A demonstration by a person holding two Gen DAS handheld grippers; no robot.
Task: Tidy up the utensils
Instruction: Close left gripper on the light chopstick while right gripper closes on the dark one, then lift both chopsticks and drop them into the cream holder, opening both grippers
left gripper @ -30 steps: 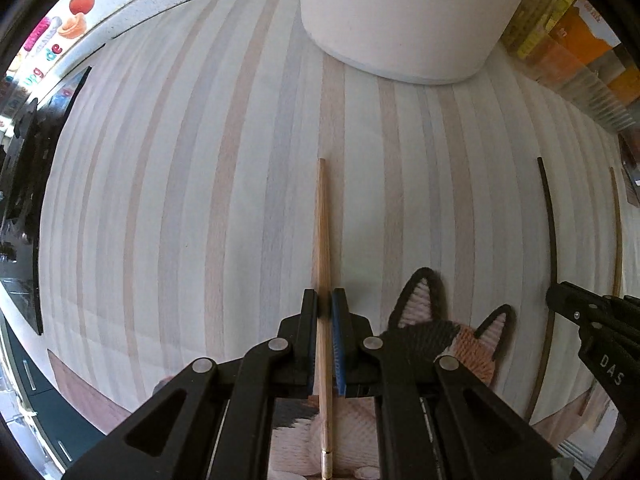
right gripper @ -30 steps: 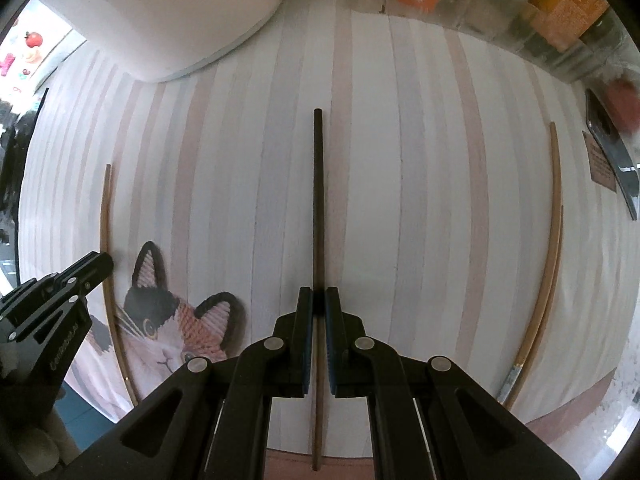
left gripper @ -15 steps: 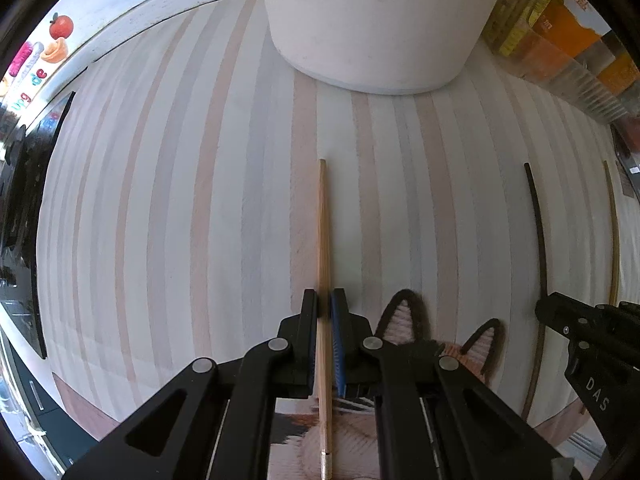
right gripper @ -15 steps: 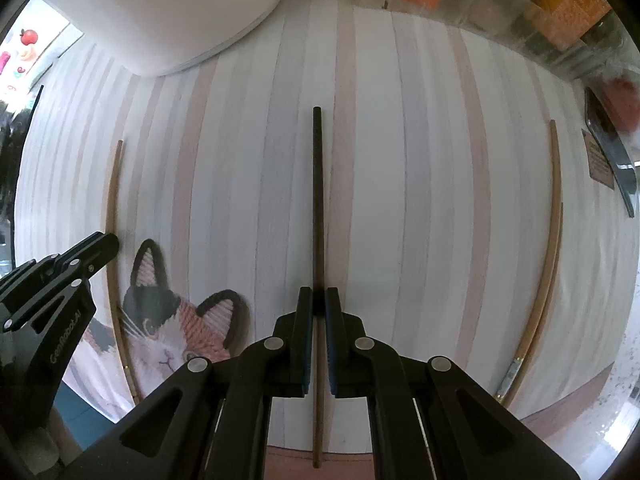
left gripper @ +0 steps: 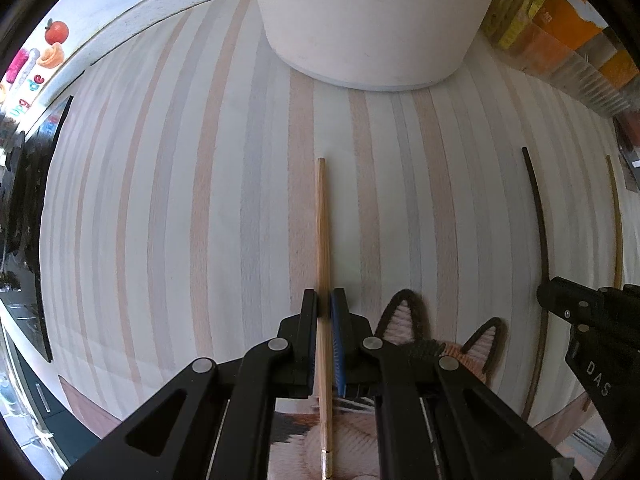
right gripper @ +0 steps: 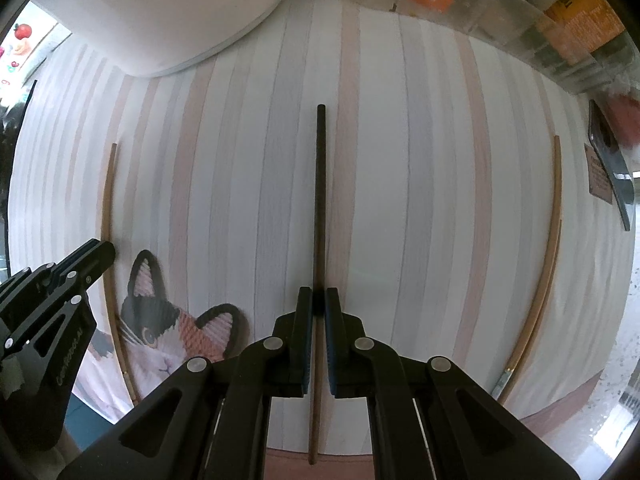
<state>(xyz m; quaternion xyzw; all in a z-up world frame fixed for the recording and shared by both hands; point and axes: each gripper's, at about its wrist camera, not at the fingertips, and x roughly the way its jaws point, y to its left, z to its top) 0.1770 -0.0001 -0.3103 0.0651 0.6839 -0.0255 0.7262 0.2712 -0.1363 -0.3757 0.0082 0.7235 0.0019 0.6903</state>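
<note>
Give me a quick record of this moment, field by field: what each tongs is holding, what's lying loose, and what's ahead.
left tongs: shut on light wooden chopstick
right tongs: shut on dark chopstick
loose: two light chopsticks lying together at far right of the mat
surface: striped mat with cat picture
ahead: white container, standing on the mat

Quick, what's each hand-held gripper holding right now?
Left hand-held gripper: closed on a light wooden chopstick.
Right hand-held gripper: closed on a dark chopstick.
</note>
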